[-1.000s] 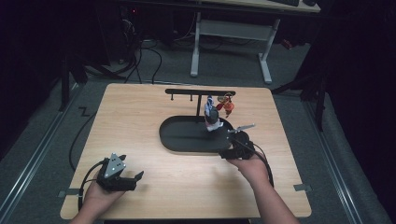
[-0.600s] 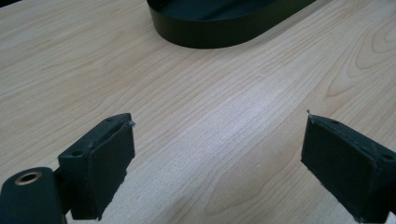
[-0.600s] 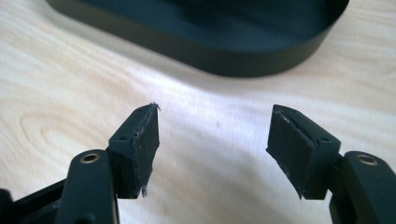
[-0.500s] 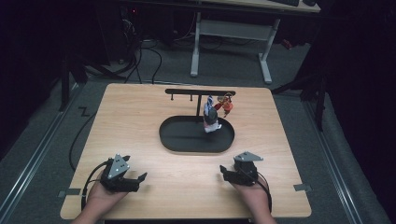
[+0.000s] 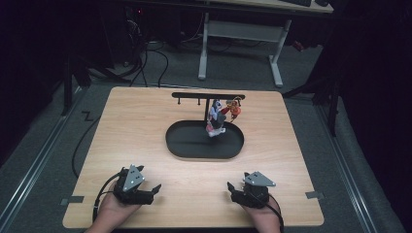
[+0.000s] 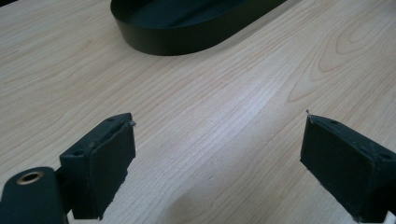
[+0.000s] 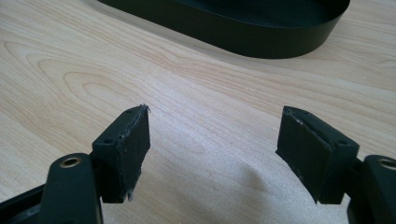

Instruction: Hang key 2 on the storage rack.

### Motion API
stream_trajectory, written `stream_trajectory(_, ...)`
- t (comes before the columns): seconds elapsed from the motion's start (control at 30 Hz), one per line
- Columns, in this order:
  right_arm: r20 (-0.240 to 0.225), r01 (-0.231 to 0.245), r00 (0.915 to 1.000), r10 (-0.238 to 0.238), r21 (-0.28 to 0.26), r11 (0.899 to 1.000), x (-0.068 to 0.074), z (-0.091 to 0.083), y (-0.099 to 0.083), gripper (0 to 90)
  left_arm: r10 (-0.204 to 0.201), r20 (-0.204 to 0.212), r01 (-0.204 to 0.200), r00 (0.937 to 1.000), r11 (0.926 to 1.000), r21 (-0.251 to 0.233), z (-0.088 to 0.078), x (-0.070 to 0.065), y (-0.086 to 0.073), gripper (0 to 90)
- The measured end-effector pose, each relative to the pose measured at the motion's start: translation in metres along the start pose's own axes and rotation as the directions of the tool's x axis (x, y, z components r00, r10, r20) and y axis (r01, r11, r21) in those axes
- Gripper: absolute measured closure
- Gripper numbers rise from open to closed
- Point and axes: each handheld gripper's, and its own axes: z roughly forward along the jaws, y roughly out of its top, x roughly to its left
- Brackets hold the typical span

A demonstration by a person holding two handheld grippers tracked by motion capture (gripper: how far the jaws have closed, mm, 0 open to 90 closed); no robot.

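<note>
Pulled back from the stand to the near table edge: right gripper, jaws just opened, empty; left gripper open too; keychains hanging far ahead, nearer the right.

A: What colour is the table?
B: Pale wood with wavy brown grain. The oval tray at its middle is plain black.
A: And the figures on the black stand?
B: White, blue and red, with an orange one just right.
</note>
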Motion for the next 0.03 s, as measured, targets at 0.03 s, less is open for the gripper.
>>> stream_trajectory(0.03,0.003,0.001,1.0,-0.001,0.0,1.0,0.0001,0.0006,0.0004,25.5,-0.002,-0.002,0.002,1.0,1.0,0.003,-0.001,0.0013,-0.0009,10.6)
